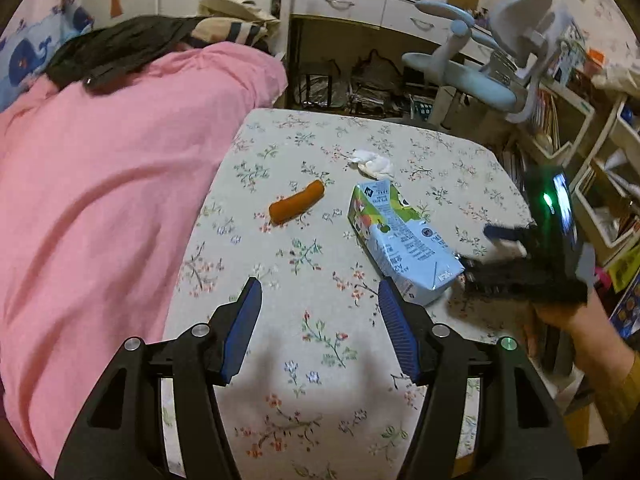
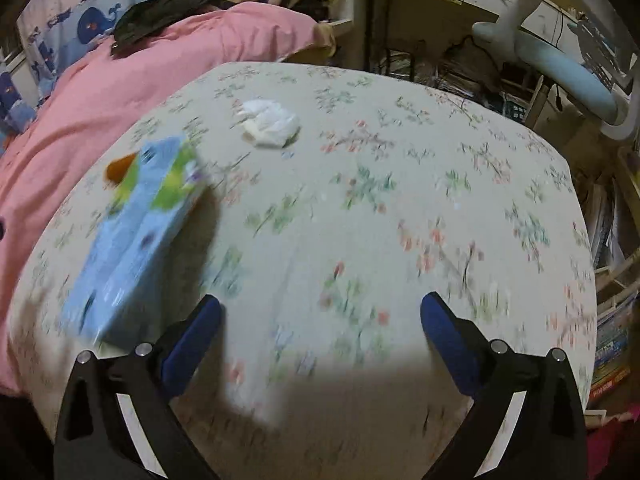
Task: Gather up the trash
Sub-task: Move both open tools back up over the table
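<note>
Approaching stage, judging by empty tongs: left tongs (image 1: 320,300) and right tongs (image 2: 320,320) both gaping over desk (image 1: 280,152). Carton (image 1: 400,236) lying centre-right, sausage (image 1: 296,202) and tissue (image 1: 372,164) beyond; next, closing on carton.

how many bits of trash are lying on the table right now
3: a crumpled tissue farthest back, a drink carton on its side nearest the right gripper, and an orange sausage-shaped piece left of it. None looks hidden.
</note>
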Tool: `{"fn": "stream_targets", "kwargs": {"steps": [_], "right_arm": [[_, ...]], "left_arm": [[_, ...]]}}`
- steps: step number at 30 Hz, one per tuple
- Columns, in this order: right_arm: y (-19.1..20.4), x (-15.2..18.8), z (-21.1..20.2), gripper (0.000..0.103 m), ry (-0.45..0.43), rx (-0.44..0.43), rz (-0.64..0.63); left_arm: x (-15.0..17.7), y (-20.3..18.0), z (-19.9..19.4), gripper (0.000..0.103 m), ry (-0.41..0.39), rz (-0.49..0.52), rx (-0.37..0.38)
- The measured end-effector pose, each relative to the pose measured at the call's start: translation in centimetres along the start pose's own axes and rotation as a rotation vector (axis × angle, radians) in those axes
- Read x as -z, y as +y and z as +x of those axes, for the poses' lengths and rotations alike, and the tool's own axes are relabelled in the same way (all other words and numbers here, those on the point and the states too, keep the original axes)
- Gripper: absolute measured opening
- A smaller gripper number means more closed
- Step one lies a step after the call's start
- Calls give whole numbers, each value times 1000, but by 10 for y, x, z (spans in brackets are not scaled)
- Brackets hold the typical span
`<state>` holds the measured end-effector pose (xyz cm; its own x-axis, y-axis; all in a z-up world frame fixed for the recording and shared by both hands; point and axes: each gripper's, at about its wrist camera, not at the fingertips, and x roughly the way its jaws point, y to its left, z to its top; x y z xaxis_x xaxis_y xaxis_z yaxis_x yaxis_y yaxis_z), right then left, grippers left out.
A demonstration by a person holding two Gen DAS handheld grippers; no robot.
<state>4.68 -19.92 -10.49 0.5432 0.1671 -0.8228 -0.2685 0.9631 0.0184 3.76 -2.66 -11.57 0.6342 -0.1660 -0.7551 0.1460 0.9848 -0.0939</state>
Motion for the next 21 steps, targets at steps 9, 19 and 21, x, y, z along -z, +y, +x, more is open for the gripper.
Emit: {"fn": "stream_targets", "kwargs": {"steps": [9,19,21], "right_arm": [[-8,-18,12,97,-4,-13,-25],[-7,-21,15,97,-2,-13,-24],[-7,-21,15,97,-2,-13,-24]], "left_arm": [[6,-9,12,58,61,20,43],[0,6,-8,59,26,-84,117],[-2,12,-16,60,1,-106,121]]}}
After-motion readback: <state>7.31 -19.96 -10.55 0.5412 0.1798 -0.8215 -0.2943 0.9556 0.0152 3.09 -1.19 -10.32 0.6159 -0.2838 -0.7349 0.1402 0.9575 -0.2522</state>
